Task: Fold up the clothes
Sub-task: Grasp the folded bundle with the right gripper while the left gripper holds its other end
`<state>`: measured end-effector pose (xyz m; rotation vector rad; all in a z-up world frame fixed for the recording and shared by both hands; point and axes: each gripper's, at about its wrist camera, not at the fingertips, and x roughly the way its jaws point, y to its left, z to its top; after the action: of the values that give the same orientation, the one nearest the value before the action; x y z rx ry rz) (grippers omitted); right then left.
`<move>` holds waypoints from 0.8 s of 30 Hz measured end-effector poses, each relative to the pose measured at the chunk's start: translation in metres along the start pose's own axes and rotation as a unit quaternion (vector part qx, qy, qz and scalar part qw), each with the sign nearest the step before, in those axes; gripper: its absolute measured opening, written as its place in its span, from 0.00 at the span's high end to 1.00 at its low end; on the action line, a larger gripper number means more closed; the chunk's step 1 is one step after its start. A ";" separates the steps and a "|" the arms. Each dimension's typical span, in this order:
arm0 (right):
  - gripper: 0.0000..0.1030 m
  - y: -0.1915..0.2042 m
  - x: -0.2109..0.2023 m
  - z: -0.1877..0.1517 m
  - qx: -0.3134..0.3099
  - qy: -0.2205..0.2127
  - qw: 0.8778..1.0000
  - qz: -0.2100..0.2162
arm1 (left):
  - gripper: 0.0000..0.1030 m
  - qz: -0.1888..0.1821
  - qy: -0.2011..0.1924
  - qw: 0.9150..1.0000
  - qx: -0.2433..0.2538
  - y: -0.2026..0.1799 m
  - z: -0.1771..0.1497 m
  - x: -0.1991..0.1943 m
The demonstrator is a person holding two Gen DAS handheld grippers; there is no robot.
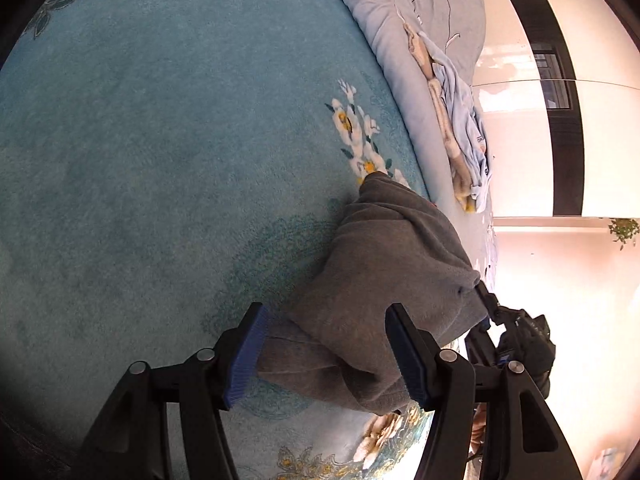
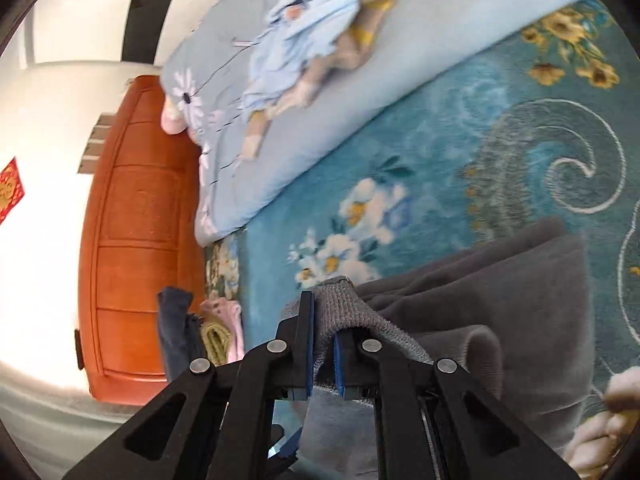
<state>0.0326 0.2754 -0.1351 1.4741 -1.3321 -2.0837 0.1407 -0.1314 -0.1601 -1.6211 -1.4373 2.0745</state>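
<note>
A grey fleece garment [image 1: 392, 264] lies bunched on a teal flowered blanket [image 1: 160, 160]. My left gripper [image 1: 326, 354] stands open, its blue pads astride the near folds of the garment, and the cloth fills the gap between them. In the right wrist view my right gripper [image 2: 324, 344] is shut on the ribbed grey edge of the same garment [image 2: 500, 292], which is lifted into a small peak over the fingers. The right gripper [image 1: 482, 294] also shows at the garment's right edge in the left wrist view.
A pale blue quilt [image 2: 360, 92] with daisy print lies beyond the blanket and carries a loose pile of light blue and beige clothes [image 2: 312, 32]. An orange wooden headboard [image 2: 136, 220] stands at the left. Dark blue, pink and olive clothes [image 2: 200, 336] sit by it. A person's hand [image 2: 612, 420] is at lower right.
</note>
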 end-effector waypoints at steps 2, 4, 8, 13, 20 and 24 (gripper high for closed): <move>0.93 -0.018 -0.003 0.002 0.008 -0.009 1.000 -0.019 | 0.37 0.004 0.005 1.000 -0.005 0.002 0.000 0.003; 0.93 -0.026 -0.001 0.002 0.010 -0.010 0.999 -0.040 | 0.37 0.009 0.010 1.000 0.000 0.001 -0.001 0.005; 0.93 -0.018 -0.002 -0.002 -0.014 0.013 1.000 -0.019 | 0.37 0.022 0.016 1.000 0.015 -0.002 -0.004 0.008; 0.52 0.014 -0.019 -0.013 -0.115 0.019 0.992 -0.051 | 0.37 0.059 0.033 0.998 0.021 -0.003 -0.005 0.019; 0.43 -0.023 -0.016 -0.047 -0.134 0.092 0.983 -0.090 | 0.37 0.090 0.051 0.994 0.042 -0.006 -0.009 0.029; 0.39 -0.030 0.000 -0.067 -0.130 0.105 0.981 -0.100 | 0.37 0.089 0.052 0.994 0.034 -0.003 -0.009 0.027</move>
<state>0.0978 0.2567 -0.1631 1.7110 -0.8292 -2.0533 0.1361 -0.1080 -0.1755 -1.8611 -1.2152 2.0680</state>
